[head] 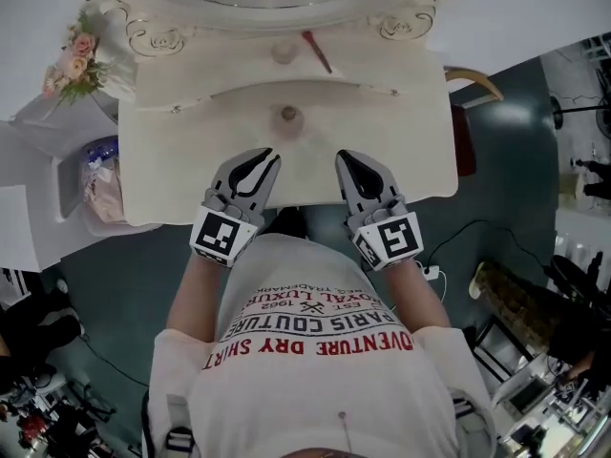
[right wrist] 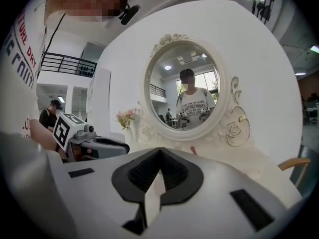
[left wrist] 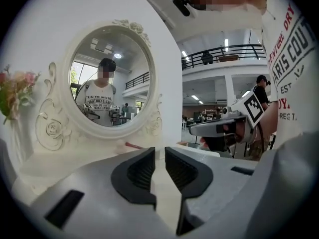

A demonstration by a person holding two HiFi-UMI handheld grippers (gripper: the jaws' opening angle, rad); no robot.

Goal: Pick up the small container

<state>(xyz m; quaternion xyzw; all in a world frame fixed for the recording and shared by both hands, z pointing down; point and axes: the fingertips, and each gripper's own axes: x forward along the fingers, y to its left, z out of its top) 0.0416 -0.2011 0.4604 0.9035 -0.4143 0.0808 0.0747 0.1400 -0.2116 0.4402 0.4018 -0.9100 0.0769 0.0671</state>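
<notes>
Evidently the reach step: the left gripper (head: 265, 161), jaws a slit apart and empty, and the right gripper (head: 347, 161), jaws together, flank the small container (head: 286, 117), which sits just ahead; next, the jaws likely need to widen.

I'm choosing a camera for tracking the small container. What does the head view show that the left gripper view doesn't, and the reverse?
Only head view: the small container on the vanity top, ahead of both grippers. Only left gripper view: the person's reflection in the oval mirror, and the left gripper with jaws slightly apart, empty. Both: right gripper, pink flowers, red stick.
</notes>
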